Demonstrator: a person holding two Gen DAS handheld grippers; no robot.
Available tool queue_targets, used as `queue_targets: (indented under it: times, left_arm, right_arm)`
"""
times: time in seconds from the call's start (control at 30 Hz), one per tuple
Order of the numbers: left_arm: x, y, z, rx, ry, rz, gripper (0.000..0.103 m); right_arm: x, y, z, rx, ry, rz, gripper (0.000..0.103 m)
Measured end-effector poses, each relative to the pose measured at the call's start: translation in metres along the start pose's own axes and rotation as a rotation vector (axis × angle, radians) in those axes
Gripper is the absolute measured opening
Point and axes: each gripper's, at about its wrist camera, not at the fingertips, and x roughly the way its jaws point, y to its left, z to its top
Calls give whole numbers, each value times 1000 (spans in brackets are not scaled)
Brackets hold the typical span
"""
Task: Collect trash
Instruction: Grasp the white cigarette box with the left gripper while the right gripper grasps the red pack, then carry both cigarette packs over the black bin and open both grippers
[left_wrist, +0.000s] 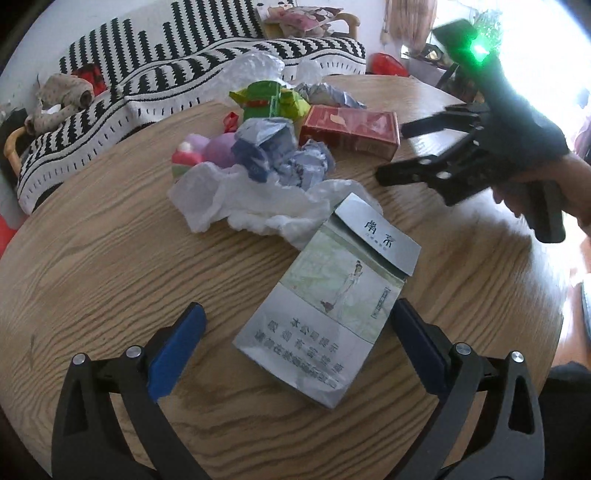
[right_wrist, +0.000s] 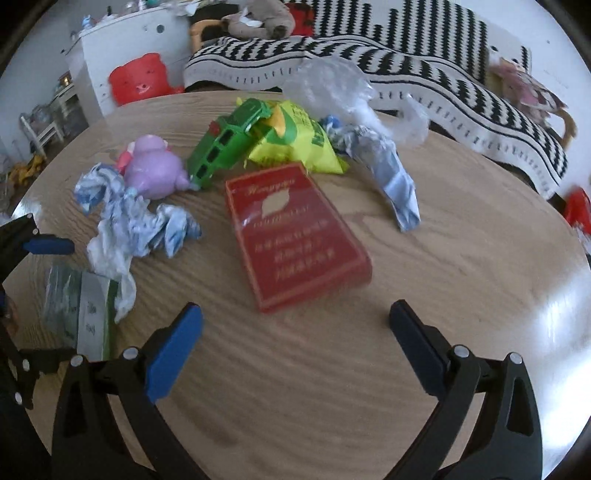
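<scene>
Left gripper (left_wrist: 297, 326) agape astride grey carton (left_wrist: 325, 317)

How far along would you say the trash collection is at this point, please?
Nothing looks collected yet. Both hand-held grippers are open and empty: the left hand-held gripper straddles the grey cigarette pack, the right hand-held gripper faces the red cigarette box. Still on the table: crumpled blue-white wrappers, yellow-green snack bag, white plastic bag.
</scene>
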Motion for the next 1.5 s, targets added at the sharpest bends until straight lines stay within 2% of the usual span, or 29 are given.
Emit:
queue_targets:
  times: [0.3,0.53,0.57,0.6,0.63,0.87,1.0,1.13,1.3,1.5]
  left_arm:
    - [1,-4,2,1,1,-6,97]
    - [1,-5,2,-8,8,-3,96]
    - [1,-5,3,-13,10,-3,94]
    - [0,-5,3,-17,9,-1,89]
    - [-2,-4,3,-24,-2,3,74]
    - [-7,0,3,-83,-3,-11,71]
    - [-8,1,3,-97,1,-17,71]
    - [-10,-3,4,-106,0,-27,71]
    - [-19,-15,7,-102,-35,-37,71]
    - [-42,-37,11,-86,-94,-27,71]
  right_arm:
    - [12,-6,31,-17,47,12,98]
    - [5,-12,26,-8,62,10,96]
    - [1,-10,23,-9,47,10,91]
    - [-5,-8,22,-8,20,11,63]
    - [-7,-6,21,1,21,-6,60]
    - [-22,-4,1,66,-41,-67,59]
    - [-51,-6,-20,152,-105,-87,59]
    - [-73,-6,-43,174,-114,-114,59]
    - [-107,-6,-67,216,-125,-144,59]
    - [-161,0,-96,281,-181,-152,59]
